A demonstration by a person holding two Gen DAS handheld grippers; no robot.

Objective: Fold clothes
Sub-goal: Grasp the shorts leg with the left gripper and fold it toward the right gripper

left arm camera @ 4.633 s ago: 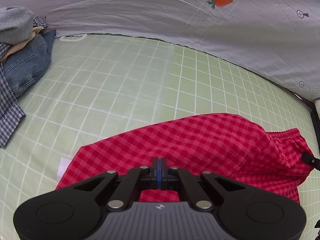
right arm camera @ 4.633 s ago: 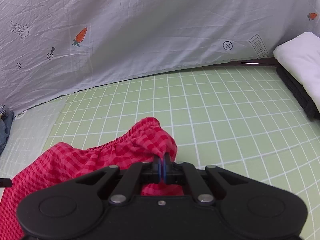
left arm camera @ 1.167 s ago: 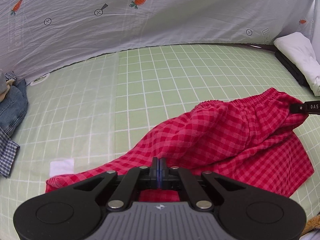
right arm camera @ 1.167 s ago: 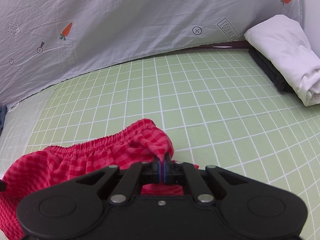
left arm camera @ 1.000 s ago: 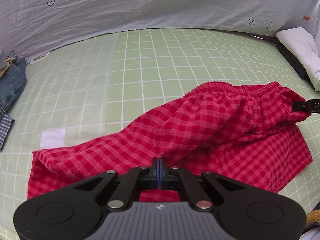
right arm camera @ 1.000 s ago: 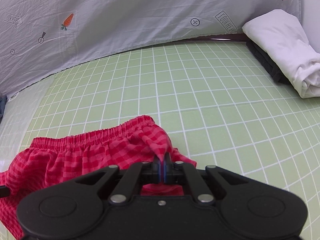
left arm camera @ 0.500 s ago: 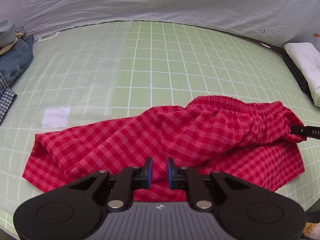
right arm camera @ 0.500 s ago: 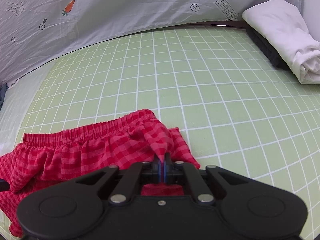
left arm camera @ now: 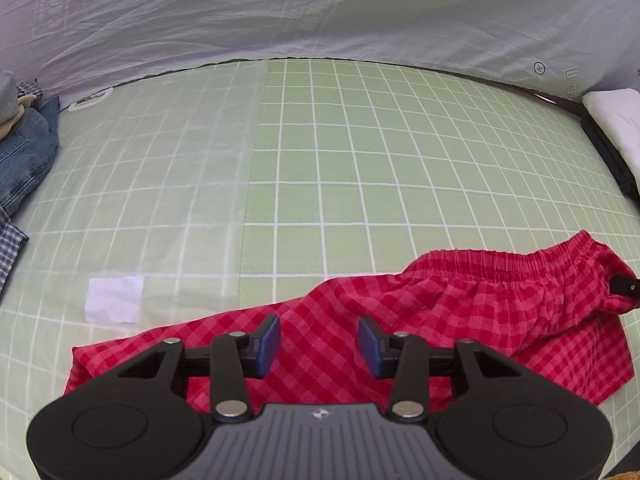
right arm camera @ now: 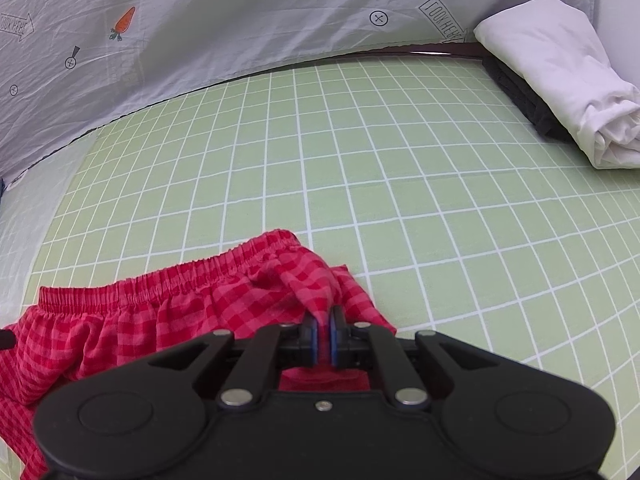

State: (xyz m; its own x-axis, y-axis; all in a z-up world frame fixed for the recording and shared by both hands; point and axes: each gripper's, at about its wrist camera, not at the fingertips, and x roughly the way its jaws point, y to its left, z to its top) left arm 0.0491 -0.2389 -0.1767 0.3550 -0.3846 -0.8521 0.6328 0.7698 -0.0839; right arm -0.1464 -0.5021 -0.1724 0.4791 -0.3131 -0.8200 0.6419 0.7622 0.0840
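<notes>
Red checked shorts [left arm camera: 460, 312] lie on the green grid sheet, waistband to the far right. My left gripper [left arm camera: 318, 344] is open and empty, its pads spread just above the shorts' near edge. In the right wrist view my right gripper [right arm camera: 323, 338] is shut on a pinch of the red shorts [right arm camera: 192, 312] next to the elastic waistband, and the cloth rises into a small peak at the jaws. The right gripper's tip shows in the left wrist view [left arm camera: 624, 286] at the waistband's end.
A pile of jeans and other clothes [left arm camera: 24, 160] lies at the far left. A folded white cloth [right arm camera: 560, 80] on a dark folded one [right arm camera: 516, 88] sits at the far right. A white patch [left arm camera: 114, 300] lies on the sheet. A grey printed sheet [right arm camera: 240, 20] hangs behind.
My left gripper has opened wide and let go of the shorts, which now lie flat under it. My right gripper keeps its hold on the cloth by the waistband.
</notes>
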